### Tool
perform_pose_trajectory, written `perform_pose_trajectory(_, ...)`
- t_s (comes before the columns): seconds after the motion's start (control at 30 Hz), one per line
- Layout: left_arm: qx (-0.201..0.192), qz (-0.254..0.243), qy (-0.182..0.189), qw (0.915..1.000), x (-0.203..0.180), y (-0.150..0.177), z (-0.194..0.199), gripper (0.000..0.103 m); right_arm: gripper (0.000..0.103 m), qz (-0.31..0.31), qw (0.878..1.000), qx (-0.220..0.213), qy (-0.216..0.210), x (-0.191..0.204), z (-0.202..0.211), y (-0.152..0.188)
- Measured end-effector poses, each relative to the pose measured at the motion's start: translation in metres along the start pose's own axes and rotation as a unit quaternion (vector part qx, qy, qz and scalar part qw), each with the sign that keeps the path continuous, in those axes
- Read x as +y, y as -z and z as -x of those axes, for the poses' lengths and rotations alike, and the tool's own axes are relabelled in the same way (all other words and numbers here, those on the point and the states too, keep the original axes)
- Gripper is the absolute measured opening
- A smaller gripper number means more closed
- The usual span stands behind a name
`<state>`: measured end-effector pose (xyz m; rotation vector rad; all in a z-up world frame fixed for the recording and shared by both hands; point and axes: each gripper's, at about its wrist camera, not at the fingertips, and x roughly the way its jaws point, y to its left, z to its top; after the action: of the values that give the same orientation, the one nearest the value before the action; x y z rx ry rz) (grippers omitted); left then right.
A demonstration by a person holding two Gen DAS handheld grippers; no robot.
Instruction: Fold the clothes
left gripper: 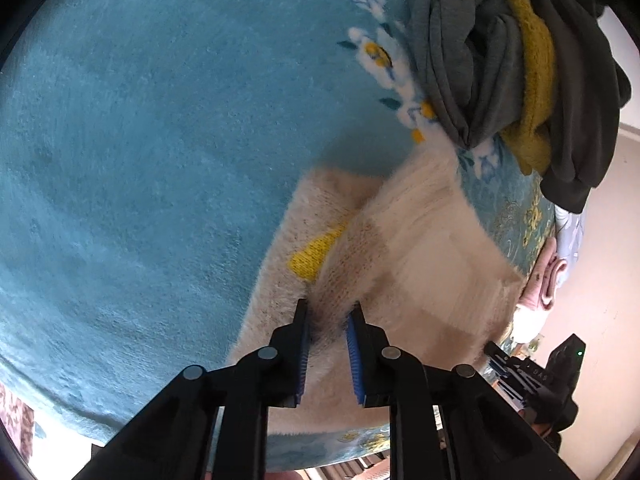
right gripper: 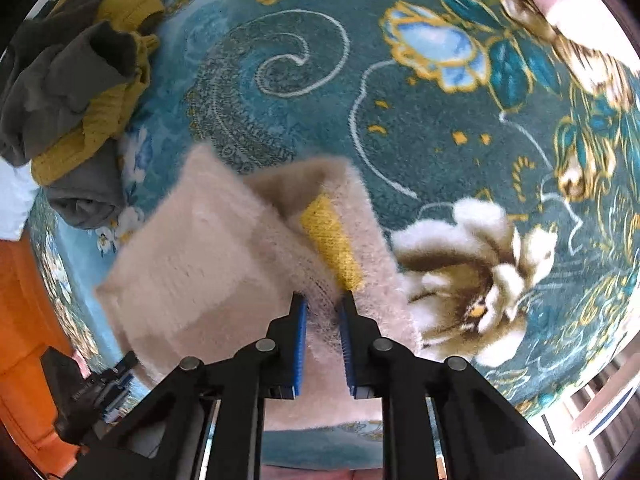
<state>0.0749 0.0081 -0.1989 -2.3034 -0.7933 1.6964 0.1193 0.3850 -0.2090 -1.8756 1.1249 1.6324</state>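
Observation:
A fuzzy cream sweater (left gripper: 420, 264) with a yellow patch (left gripper: 312, 256) lies partly folded on a teal floral blanket (left gripper: 160, 140). My left gripper (left gripper: 330, 312) is shut on a pinched fold of the sweater near the yellow patch. In the right wrist view the same sweater (right gripper: 192, 264) and its yellow patch (right gripper: 332, 240) show. My right gripper (right gripper: 322, 302) is shut on another fold of it. Both hold the cloth lifted a little off the blanket (right gripper: 280, 120).
A pile of grey and mustard clothes (left gripper: 500, 64) lies at the blanket's far edge; it also shows in the right wrist view (right gripper: 80, 92). The other gripper shows at each view's lower side (left gripper: 536, 380) (right gripper: 84, 392). Pink bedding (left gripper: 548, 276) is beyond the blanket's edge.

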Motion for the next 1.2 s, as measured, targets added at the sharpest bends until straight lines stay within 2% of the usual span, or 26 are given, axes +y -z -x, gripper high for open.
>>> perform_pose_trajectory(0.03, 0.001, -0.008, -0.012, 0.9999, -0.001, -0.001, 0.0, 0.042, 0.025, 0.013, 1.0, -0.006, 0.005, 0.002, 0.001, 0.0)
perform_pose_trajectory(0.07, 0.002, -0.015, -0.023, 0.9996, -0.002, -0.003, -0.001, 0.049, 0.029, 0.024, 1.0, -0.011, 0.006, 0.003, 0.001, 0.001)
perform_pose_trajectory(0.1, 0.001, -0.029, -0.036, 0.9989, -0.002, -0.004, -0.002, 0.058, 0.044, 0.035, 0.999, -0.016, 0.011, 0.003, 0.0, 0.002)
perform_pose_trajectory(0.13, -0.001, -0.044, -0.05, 0.9978, -0.003, -0.005, -0.004, 0.059, 0.056, 0.045, 0.998, -0.022, 0.026, 0.002, -0.001, 0.002)
perform_pose_trajectory(0.17, -0.001, -0.05, -0.051, 0.9975, -0.002, -0.006, -0.005, 0.06, 0.058, 0.053, 0.998, -0.025, 0.038, 0.001, -0.003, 0.003)
perform_pose_trajectory(0.27, 0.002, -0.046, -0.035, 0.9983, 0.005, -0.012, -0.008, 0.064, 0.064, 0.055, 0.998, -0.028, 0.026, -0.009, -0.009, 0.002)
perform_pose_trajectory(0.5, 0.016, -0.008, 0.036, 0.9992, 0.03, -0.025, -0.021, 0.066, 0.066, 0.047, 0.996, -0.008, -0.07, -0.038, -0.023, -0.011)
perform_pose_trajectory(0.6, 0.021, 0.009, 0.063, 0.9977, 0.038, -0.028, -0.027, 0.067, 0.075, 0.042, 0.993, 0.005, -0.108, -0.054, -0.032, -0.016)
perform_pose_trajectory(0.73, 0.02, 0.029, 0.08, 0.9962, 0.042, -0.031, -0.032, 0.067, 0.075, 0.022, 0.989, 0.015, -0.143, -0.067, -0.04, -0.019)
perform_pose_trajectory(0.83, 0.016, 0.034, 0.077, 0.9963, 0.04, -0.033, -0.034, 0.067, 0.075, 0.012, 0.988, 0.017, -0.152, -0.068, -0.042, -0.019)
perform_pose_trajectory(0.97, 0.011, 0.032, 0.069, 0.9971, 0.036, -0.033, -0.029, 0.061, 0.074, -0.001, 0.988, 0.018, -0.15, -0.065, -0.042, -0.019)
perform_pose_trajectory(1.13, -0.007, 0.024, 0.05, 0.9984, 0.03, -0.029, -0.018, 0.043, 0.051, -0.01, 0.991, 0.012, -0.131, -0.053, -0.032, -0.014)
perform_pose_trajectory(1.2, -0.014, 0.02, 0.044, 0.9987, 0.026, -0.021, -0.012, 0.04, 0.044, -0.008, 0.992, 0.008, -0.122, -0.049, -0.025, -0.01)
